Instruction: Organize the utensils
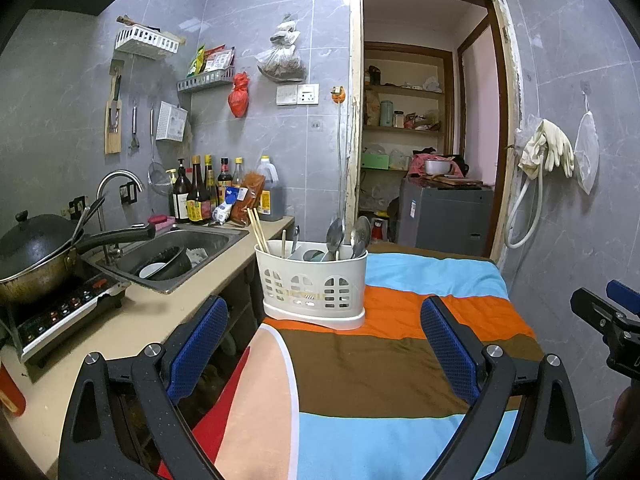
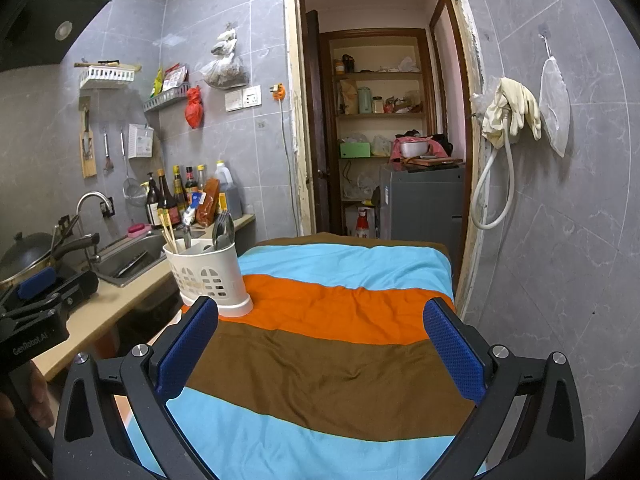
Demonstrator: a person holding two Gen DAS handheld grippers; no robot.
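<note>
A cream utensil holder point(image 1: 314, 280) is set on the striped cloth point(image 1: 384, 364) at the left edge of the bench, just beside the counter with the sink point(image 1: 176, 252). Chopsticks point(image 1: 258, 230) are stood in its left compartment and spoons point(image 1: 348, 236) in its right one. The left claw point(image 1: 322, 346) is held spread and empty over the cloth, short of the holder. The right claw point(image 2: 320, 354) is likewise spread wide with nothing between its blue pads point(image 2: 454, 356), the holder lying ahead to its left.
</note>
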